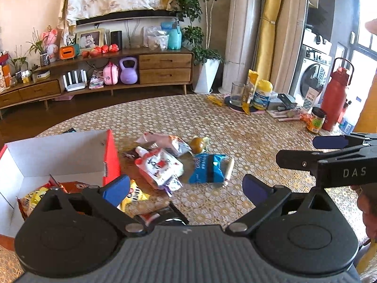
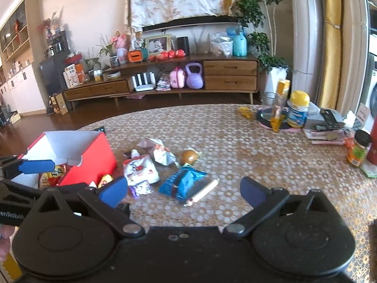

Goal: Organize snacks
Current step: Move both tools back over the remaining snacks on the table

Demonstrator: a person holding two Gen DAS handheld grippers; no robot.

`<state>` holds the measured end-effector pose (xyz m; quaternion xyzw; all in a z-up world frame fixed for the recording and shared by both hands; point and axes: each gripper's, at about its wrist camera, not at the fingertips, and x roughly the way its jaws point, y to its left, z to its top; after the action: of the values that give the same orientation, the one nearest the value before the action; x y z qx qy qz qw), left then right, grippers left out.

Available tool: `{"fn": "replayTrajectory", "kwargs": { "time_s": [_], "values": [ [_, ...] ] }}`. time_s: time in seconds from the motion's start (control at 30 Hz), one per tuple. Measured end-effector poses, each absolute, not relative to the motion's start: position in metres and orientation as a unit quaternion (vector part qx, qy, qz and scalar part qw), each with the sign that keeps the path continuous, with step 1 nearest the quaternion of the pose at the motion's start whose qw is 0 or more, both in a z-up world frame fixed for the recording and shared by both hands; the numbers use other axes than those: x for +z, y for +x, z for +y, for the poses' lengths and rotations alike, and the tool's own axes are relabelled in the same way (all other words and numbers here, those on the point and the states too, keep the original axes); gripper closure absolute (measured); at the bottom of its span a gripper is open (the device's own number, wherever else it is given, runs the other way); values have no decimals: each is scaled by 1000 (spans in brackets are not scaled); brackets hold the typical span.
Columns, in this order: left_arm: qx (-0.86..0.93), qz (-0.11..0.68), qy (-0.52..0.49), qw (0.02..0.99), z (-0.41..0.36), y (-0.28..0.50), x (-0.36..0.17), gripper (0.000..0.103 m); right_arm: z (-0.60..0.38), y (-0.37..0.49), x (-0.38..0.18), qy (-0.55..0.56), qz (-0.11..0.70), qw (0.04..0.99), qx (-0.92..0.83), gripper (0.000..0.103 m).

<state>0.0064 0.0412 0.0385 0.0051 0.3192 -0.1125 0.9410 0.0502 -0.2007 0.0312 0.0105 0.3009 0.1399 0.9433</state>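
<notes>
My job is partly done. The red box (image 1: 110,155) already has some snack bags (image 1: 35,198) inside it. More snacks lie on the table (image 1: 235,127) just beside the box: a white pouch (image 1: 160,165) closest, then a blue packet (image 1: 207,168) with a thin stick (image 1: 229,171) touching it, a silver bag (image 1: 165,141) and a round brown treat (image 1: 197,144) farther out. My left gripper (image 1: 186,187) and right gripper (image 2: 183,189) both have fingers spread wide, holding nothing. Those loose snacks must go in the box.
</notes>
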Motion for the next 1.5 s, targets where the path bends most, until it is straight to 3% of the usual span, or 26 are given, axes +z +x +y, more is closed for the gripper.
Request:
{"fn": "replayTrajectory", "kwargs": {
  "time_s": [0.6, 1.5],
  "values": [
    [-106, 347, 2, 932, 9, 5, 12, 1, -232, 47, 18, 17, 311, 942, 123, 0],
    [-74, 374, 2, 925, 19, 34, -45, 0, -227, 85, -34, 10, 361, 924, 127, 0]
  ]
}}
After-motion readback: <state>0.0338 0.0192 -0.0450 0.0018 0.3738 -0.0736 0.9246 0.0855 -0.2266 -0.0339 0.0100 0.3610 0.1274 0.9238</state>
